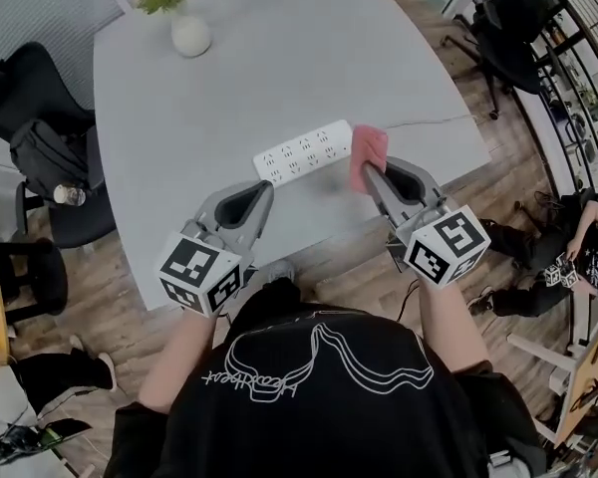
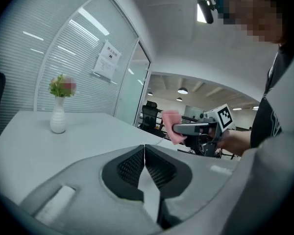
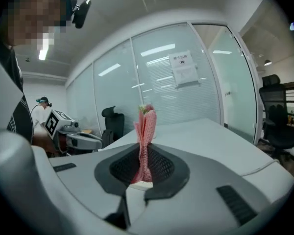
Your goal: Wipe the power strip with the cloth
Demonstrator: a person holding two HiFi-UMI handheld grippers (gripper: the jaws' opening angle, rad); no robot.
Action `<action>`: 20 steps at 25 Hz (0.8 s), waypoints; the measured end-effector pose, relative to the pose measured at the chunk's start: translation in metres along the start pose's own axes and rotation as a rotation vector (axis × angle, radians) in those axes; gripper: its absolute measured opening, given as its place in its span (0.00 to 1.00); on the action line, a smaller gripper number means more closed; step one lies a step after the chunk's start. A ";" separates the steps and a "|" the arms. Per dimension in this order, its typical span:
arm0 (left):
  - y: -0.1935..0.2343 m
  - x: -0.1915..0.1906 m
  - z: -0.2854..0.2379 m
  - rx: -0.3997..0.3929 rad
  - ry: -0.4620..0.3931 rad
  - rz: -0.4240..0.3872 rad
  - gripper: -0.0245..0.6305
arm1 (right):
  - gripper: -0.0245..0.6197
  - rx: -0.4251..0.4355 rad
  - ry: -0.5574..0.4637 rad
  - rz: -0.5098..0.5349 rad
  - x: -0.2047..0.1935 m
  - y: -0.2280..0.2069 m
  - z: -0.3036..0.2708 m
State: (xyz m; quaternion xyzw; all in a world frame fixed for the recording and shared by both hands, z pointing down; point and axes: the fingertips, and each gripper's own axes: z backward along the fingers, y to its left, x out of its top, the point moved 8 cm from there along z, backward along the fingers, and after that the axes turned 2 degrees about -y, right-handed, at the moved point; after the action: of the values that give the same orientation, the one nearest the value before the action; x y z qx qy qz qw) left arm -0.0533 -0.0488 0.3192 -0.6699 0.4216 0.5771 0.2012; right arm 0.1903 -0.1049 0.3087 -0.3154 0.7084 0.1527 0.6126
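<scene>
A white power strip [image 1: 303, 151] lies on the grey table [image 1: 269, 58], its cable [image 1: 434, 121] running off to the right. My right gripper [image 1: 369, 172] is shut on a pink cloth [image 1: 367, 152], which hangs just right of the strip's right end; in the right gripper view the cloth [image 3: 145, 136] stands up folded between the jaws. My left gripper [image 1: 264, 192] is shut with nothing in it, held above the table's near edge below the strip. The left gripper view shows its jaws together [image 2: 144, 153] and the right gripper with the cloth [image 2: 170, 124] beyond.
A white vase with flowers [image 1: 184, 23] stands at the table's far left. Black office chairs [image 1: 40, 118] sit left of the table, another [image 1: 503, 28] at the far right. A person [image 1: 578, 242] is low at the right.
</scene>
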 end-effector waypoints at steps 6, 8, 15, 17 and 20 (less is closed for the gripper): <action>-0.079 0.008 0.040 0.010 -0.048 -0.048 0.06 | 0.11 0.111 -0.072 0.113 0.016 0.053 0.074; -0.106 0.010 0.054 0.004 -0.070 -0.050 0.06 | 0.11 0.127 -0.082 0.115 0.015 0.068 0.099; -0.178 0.017 0.091 -0.013 -0.102 -0.091 0.06 | 0.10 0.157 -0.111 0.090 0.009 0.101 0.160; -0.188 0.015 0.099 -0.018 -0.099 -0.092 0.06 | 0.10 0.164 -0.103 0.098 0.006 0.110 0.166; -0.193 0.012 0.107 -0.016 -0.108 -0.076 0.06 | 0.10 0.182 -0.096 0.102 0.003 0.117 0.169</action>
State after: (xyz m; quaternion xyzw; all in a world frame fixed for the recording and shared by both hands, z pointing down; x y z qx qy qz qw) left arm 0.0359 0.1374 0.2390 -0.6549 0.3798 0.6076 0.2401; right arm 0.2465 0.0841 0.2513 -0.2145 0.7045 0.1337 0.6632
